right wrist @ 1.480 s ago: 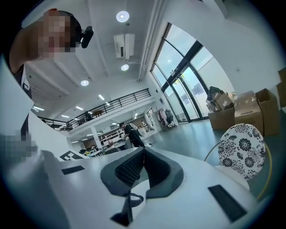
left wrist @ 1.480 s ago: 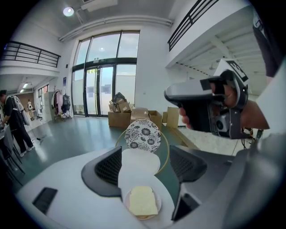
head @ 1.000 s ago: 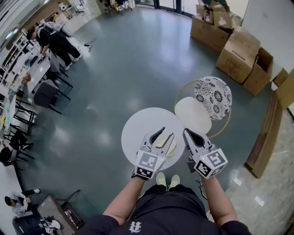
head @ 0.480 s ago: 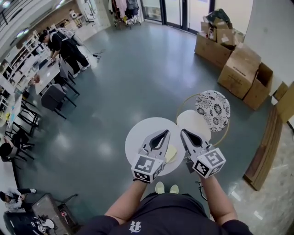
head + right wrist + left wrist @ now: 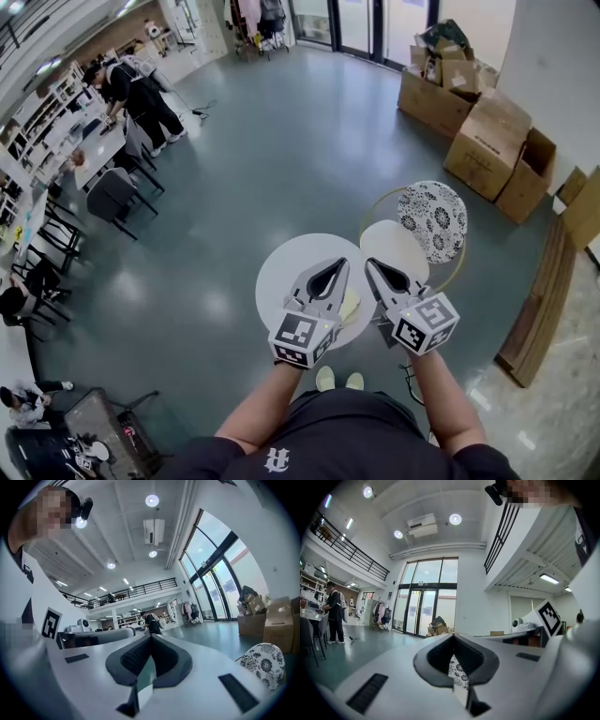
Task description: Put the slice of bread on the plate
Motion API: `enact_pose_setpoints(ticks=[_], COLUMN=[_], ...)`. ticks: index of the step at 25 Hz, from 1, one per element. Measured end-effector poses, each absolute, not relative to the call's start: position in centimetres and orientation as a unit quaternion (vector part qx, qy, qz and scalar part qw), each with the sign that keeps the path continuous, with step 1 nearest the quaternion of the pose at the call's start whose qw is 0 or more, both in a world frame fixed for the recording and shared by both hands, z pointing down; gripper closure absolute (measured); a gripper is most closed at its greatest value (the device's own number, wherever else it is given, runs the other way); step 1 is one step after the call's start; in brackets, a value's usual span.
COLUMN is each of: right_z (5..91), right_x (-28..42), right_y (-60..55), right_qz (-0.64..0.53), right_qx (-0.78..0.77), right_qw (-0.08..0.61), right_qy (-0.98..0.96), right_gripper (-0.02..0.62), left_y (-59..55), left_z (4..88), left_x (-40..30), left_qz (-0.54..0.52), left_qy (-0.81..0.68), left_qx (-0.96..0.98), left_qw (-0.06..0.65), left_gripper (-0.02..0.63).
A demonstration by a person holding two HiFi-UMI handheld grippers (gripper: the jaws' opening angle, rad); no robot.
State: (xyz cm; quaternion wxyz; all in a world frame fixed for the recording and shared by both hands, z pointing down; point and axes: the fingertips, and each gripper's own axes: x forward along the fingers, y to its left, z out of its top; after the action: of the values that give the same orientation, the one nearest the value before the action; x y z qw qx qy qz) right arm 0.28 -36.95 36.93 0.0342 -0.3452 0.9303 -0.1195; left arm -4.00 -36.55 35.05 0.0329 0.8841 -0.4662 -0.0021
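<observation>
The left tongs [image 5: 337,263] and right tongs [image 5: 369,263] are closed, empty, with the bread slice [image 5: 351,305] below between them.

The white plastic left gripper [image 5: 329,272] and white plastic right gripper [image 5: 376,271] point level, side by side, jaws closed together and empty, on bare forearms [image 5: 255,412].

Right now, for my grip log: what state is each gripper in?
Left gripper: shut, nothing held.
Right gripper: shut, nothing held.
</observation>
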Motion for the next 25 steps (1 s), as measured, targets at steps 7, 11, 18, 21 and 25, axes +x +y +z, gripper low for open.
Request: enact_pose_setpoints(ticks=[7, 11, 18, 21, 25], right_z=[36.4, 36.0, 36.2, 36.5, 36.4], right_x=[0.6, 1.1, 1.4, 1.3, 1.5], right_y=[-36.6, -36.7, -36.6, -36.5, -36.6], right_qz=[-0.108, -0.105, -0.1, -0.103, -0.1], right_qx=[-0.346, -0.349, -0.348, -0.348, -0.348], right_qw=[0.027, 0.028, 0.027, 0.027, 0.023], right_qy=[0.932, 0.931, 0.932, 0.931, 0.932], right_gripper=[0.589, 0.589, 0.589, 0.59, 0.59], left_y=[-36.1, -36.2, -36.1, -36.0, -36.1], left_z=[34.7, 34.5, 34.9, 35.2, 35.0], left_x=[-3.7, -3.3, -2.9, -3.0, -2.7], left_qz=[-0.001, 0.0, 0.002, 0.006, 0.003], left_qy=[-0.469, -0.47, -0.472, -0.471, -0.471], left_qx=[0.883, 0.882, 0.881, 0.882, 0.882], left_qw=[0.028, 0.025, 0.025, 0.027, 0.026], left_gripper=[0.6, 0.6, 0.6, 0.6, 0.6])
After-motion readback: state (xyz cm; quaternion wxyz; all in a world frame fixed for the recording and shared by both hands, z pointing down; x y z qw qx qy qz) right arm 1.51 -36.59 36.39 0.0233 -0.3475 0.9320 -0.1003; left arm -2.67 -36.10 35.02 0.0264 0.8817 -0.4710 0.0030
